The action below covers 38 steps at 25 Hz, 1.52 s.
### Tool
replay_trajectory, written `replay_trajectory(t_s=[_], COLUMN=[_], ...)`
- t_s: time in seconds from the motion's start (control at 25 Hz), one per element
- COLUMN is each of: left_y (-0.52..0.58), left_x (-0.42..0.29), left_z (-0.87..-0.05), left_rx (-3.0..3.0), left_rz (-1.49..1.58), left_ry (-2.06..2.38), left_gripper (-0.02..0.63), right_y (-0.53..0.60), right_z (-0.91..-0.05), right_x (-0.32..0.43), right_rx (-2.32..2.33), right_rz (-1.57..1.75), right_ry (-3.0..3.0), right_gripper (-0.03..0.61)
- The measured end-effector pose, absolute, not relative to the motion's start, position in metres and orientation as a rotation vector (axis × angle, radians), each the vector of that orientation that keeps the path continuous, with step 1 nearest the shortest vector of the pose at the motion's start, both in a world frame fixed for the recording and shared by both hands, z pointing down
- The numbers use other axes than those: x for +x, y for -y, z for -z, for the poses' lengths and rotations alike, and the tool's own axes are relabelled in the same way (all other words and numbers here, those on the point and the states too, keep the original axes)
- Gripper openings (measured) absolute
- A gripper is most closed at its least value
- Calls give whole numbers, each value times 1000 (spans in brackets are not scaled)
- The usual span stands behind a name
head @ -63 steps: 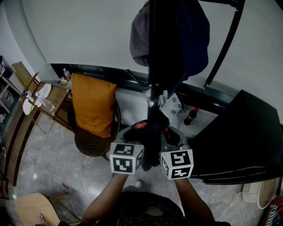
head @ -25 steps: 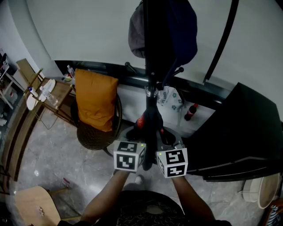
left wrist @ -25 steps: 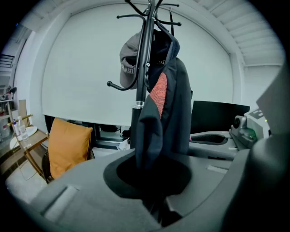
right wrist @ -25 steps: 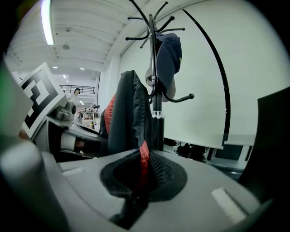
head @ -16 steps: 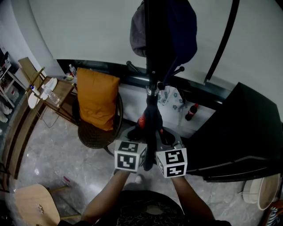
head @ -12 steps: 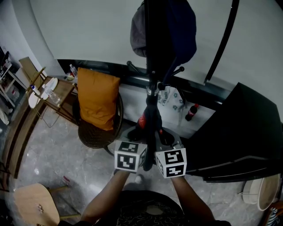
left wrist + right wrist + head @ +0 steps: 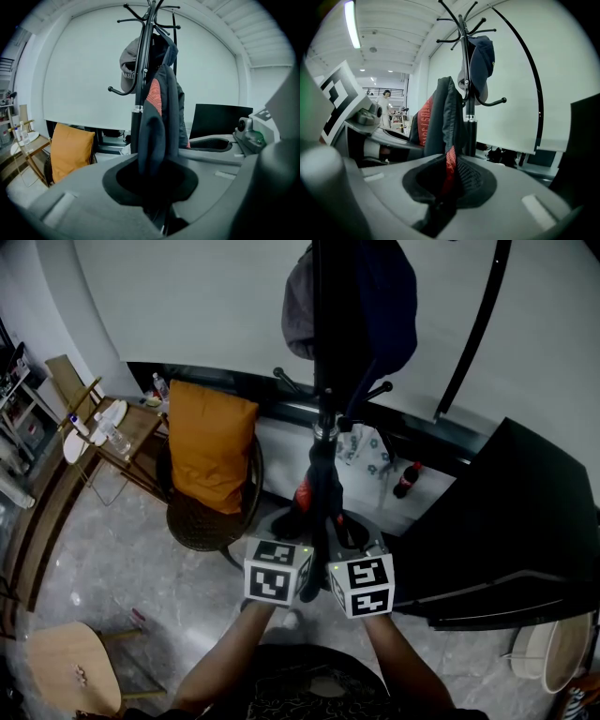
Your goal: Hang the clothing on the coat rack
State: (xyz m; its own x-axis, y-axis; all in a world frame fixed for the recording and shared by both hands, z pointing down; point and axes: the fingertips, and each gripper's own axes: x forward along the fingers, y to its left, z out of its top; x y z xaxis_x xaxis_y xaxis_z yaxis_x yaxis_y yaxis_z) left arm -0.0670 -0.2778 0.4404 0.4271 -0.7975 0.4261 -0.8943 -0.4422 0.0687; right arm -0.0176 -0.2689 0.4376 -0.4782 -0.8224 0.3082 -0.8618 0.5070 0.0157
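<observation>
Head view: the left gripper and right gripper sit side by side, and the dark garment rises from them against the coat rack pole, below its hooks. Left gripper view: jaws pinched on the garment's fold. Right gripper view: jaws clamped on the red-lined fold; the lift is likely under way, and next the garment must go up onto a free hook.

Left claw: clamped on dark jacket. Behind: coat rack, grey cap hung.
</observation>
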Motion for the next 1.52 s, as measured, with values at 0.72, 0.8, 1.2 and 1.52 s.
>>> replay_trajectory(t_s=[0.72,0.8,1.2,1.52], left_y=[253,251,234,222], left_x=[-69,-68,-63,-63], left_z=[-428,-427,-422,-415], left_rx=[2386,2383,2376,2367], left_rz=[-438,-436,-411,-387], left_ry=[1539,1543,1565,1608], left_gripper=[61,63,63,63], right_y=[246,244,226,212], right_z=[-428,-428,-421,-416], right_x=[-12,-10,-10,-6], right_rx=[1410,1410,1374,1349], right_rz=[-192,-193,-165,-160], right_ry=[2498,2500,2534,2552], right_gripper=[55,55,55,55])
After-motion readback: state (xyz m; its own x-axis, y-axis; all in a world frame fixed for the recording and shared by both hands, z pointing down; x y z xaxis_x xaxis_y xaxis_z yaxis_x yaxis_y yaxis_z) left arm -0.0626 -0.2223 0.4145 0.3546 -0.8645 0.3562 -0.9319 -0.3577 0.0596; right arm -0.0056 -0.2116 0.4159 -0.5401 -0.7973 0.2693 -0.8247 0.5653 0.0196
